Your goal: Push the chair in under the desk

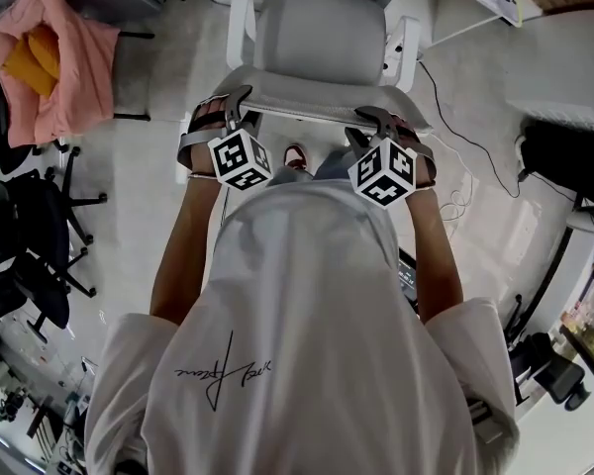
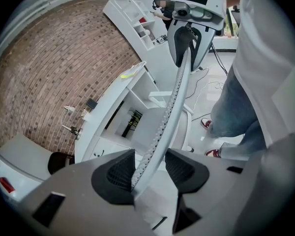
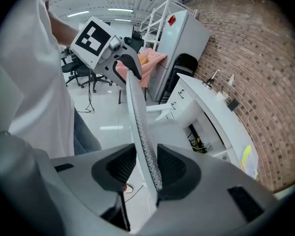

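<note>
Across the backrest (image 1: 317, 102) we clamp left gripper (image 1: 240, 105) and right gripper (image 1: 371, 122), the desk (image 3: 214, 114) straight ahead beyond the chair (image 1: 319, 33).

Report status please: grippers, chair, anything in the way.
Left gripper, right gripper: both shut on backrest top edge. Chair facing desk, not under it yet. Cable on floor, right of chair.

The chair (image 1: 317, 38) stands before the desk (image 2: 105, 109) — the left gripper (image 1: 236, 104) and right gripper (image 1: 372, 120) straddle its back's top edge side by side, the person (image 1: 307, 295) behind.
</note>
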Demonstrator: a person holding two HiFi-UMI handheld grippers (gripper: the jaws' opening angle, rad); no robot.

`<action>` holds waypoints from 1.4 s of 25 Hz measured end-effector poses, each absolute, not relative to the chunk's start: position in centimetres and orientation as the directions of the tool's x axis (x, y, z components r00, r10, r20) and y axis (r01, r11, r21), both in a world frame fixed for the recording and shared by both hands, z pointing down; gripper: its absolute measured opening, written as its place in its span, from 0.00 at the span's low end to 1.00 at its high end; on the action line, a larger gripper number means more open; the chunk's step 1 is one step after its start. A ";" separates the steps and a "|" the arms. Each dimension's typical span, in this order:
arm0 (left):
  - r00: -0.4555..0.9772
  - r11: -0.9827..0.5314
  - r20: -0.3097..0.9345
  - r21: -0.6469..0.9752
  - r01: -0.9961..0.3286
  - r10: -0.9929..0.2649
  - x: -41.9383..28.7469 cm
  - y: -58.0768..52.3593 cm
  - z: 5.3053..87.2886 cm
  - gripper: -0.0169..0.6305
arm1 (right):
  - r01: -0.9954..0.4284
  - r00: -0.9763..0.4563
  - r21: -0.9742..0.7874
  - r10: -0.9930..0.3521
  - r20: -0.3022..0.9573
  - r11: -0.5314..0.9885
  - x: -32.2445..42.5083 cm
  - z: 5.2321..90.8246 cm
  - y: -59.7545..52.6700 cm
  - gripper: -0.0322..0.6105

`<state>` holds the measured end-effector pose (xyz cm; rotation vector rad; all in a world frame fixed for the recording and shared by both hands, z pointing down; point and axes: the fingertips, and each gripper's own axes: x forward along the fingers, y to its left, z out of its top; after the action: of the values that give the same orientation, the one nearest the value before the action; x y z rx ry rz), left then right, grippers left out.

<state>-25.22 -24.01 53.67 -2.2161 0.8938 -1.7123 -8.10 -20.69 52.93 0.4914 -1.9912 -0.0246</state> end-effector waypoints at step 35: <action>0.166 -0.777 0.775 -0.542 -0.321 -0.610 -23.8 -29.6 53.3 0.35 | -0.305 -0.377 0.426 -0.519 0.767 0.852 -6.7 52.4 -25.9 0.29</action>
<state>-23.79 -29.60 53.31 -2.1910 0.8988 -1.6495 -6.68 -25.87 52.36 0.6062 -1.9908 -0.2590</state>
